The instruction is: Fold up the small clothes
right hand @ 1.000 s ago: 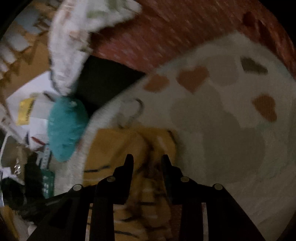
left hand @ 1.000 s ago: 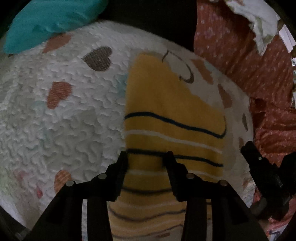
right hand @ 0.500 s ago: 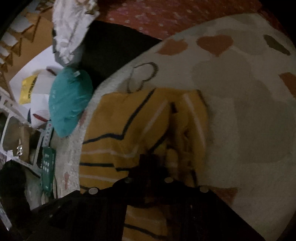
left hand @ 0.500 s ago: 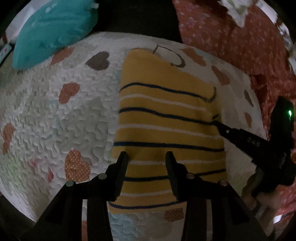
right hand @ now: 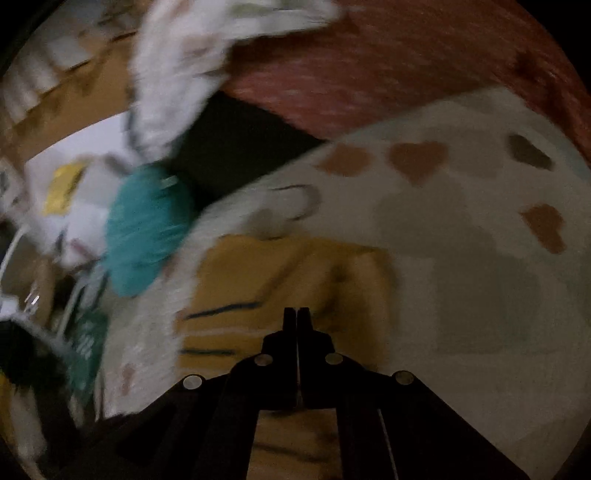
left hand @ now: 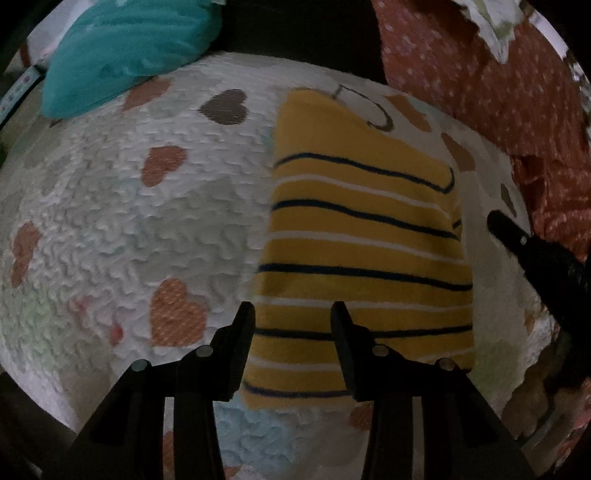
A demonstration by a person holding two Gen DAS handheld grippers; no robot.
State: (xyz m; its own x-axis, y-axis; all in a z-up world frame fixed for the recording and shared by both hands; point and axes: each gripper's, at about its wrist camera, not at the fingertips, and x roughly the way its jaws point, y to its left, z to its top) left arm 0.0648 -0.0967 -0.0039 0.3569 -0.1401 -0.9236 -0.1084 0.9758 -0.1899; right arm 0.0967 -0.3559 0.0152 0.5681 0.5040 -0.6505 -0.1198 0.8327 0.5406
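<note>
A yellow garment (left hand: 362,236) with dark and white stripes lies folded into a flat rectangle on a white quilt (left hand: 129,229) printed with hearts. My left gripper (left hand: 292,310) hovers over the garment's near left corner, its jaws apart and nothing held between them. My right gripper (left hand: 496,221) comes in from the right, its tip just off the garment's right edge. In the blurred right wrist view the right gripper (right hand: 297,314) has its fingers pressed together with nothing between them, and the garment (right hand: 280,273) lies beneath and ahead.
A teal cushion (left hand: 125,48) rests at the quilt's far left corner. Red dotted fabric (left hand: 480,81) lies along the right side, with a crumpled white cloth (left hand: 495,22) on it. Past the cushion (right hand: 144,229) there is floor clutter. The quilt's near edge drops off close to my left gripper.
My right gripper went from open to shut and drew away from the garment's right edge. The left gripper pulled back, so more of the garment shows; its jaws kept the same gap.
</note>
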